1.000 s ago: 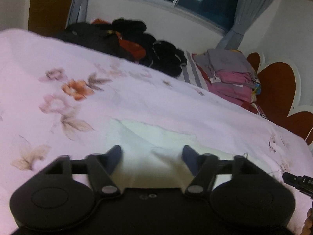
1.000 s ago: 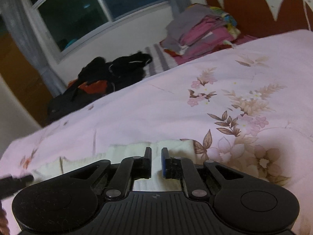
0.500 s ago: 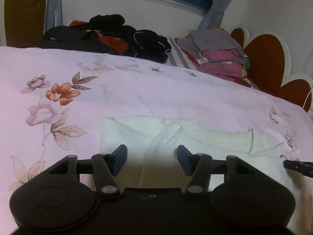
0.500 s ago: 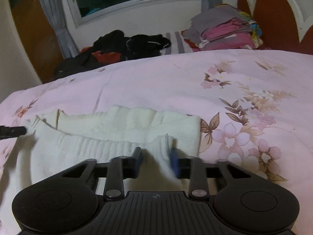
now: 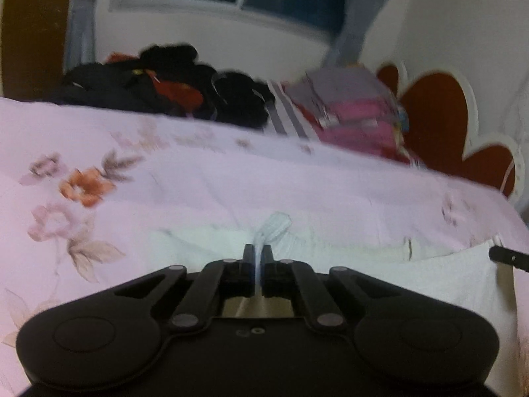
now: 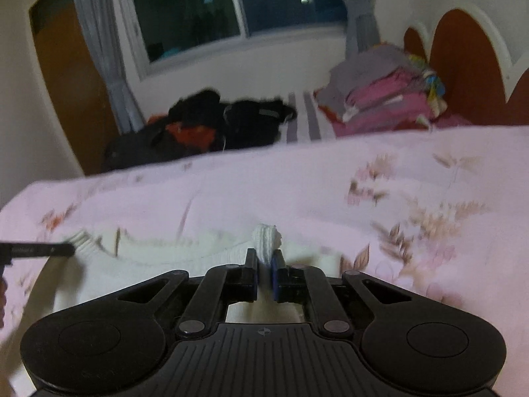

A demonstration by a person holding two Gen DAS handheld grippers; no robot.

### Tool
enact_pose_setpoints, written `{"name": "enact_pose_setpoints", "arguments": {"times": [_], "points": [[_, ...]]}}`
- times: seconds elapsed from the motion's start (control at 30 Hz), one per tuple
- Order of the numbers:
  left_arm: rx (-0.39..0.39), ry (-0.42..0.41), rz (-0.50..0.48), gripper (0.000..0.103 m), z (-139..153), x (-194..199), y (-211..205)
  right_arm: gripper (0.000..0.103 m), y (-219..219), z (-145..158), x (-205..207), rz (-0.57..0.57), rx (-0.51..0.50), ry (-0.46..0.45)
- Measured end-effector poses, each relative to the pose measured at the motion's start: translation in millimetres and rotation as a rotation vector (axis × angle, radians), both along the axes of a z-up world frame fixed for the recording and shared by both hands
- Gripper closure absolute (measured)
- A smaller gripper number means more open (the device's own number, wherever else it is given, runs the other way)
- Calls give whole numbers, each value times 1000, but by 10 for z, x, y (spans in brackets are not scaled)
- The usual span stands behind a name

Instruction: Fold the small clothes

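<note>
On the pink floral bedspread (image 5: 205,192), at six o'clock in both wrist views, the small white knitted garment (image 6: 158,251) is spread flat, and it is pinched at two places along its near edge. The left gripper (image 5: 257,254) is pressed together on a thin tuft of the knit, which stands up between its fingers; the right gripper (image 6: 264,258) is clamped on a thicker ribbed fold that pokes out at twelve o'clock from its tips.

The fold is probably best made by lifting both pinches together and level (an uneven rise would likely skew the crease), then carrying the edge toward twelve o'clock over the far part and laying it down before release. The left hold looks slight, so a slow pull is advised, lest the knit slip out.

Much is blurred. The garment's near part is hidden beneath both gripper bodies, its outline cannot be made out, and whether bedspread is caught along with the knit cannot be told. Beyond the bed, at twelve o'clock, dark clothes (image 5: 172,89) and a folded pile (image 6: 380,99) are only roughly seen.
</note>
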State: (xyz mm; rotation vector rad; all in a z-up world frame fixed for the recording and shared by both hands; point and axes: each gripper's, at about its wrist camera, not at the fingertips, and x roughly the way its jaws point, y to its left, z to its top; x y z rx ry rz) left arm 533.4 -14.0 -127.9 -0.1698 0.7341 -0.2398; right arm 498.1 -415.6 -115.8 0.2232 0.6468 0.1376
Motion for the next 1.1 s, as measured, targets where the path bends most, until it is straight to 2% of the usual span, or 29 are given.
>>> {"name": "enact_pose_setpoints", "arguments": {"times": [0.13,0.3,0.33,0.4,0.43,0.47,0.53,0.6,0.7,0.87,0.97,1.1], "points": [[6,-23,51,100,22,55,0,96,25,-4,229,-27,10,-6],[57,40,83,99,-202,143,-62,96,88,-346,494,-40,-23,85],[66,58,86,98,-248,164,-72,96,82,-431,534,-38,-22,117],[84,45,95,90,-260,134,-64,95,65,-549,546,-41,-38,142],[95,42,106,82,-249,123,-58,91,47,-557,522,-49,-44,134],[98,41,118,77,-231,106,-39,76,36,-543,505,-66,-55,130],[86,44,145,75,-174,60,42,60,-7,-475,443,-104,-69,100],[67,30,158,74,-97,-25,107,59,-50,-375,364,-104,-54,81],[53,7,127,74,29,-201,112,59,-10,-237,211,-72,-21,64],[40,-4,0,71,146,-509,-159,59,360,-167,5,23,-22,75],[29,22,-46,70,82,-627,-339,59,628,-184,-72,71,3,89],[40,52,-39,70,-63,-723,-407,59,937,-262,-191,129,-27,98]]}}
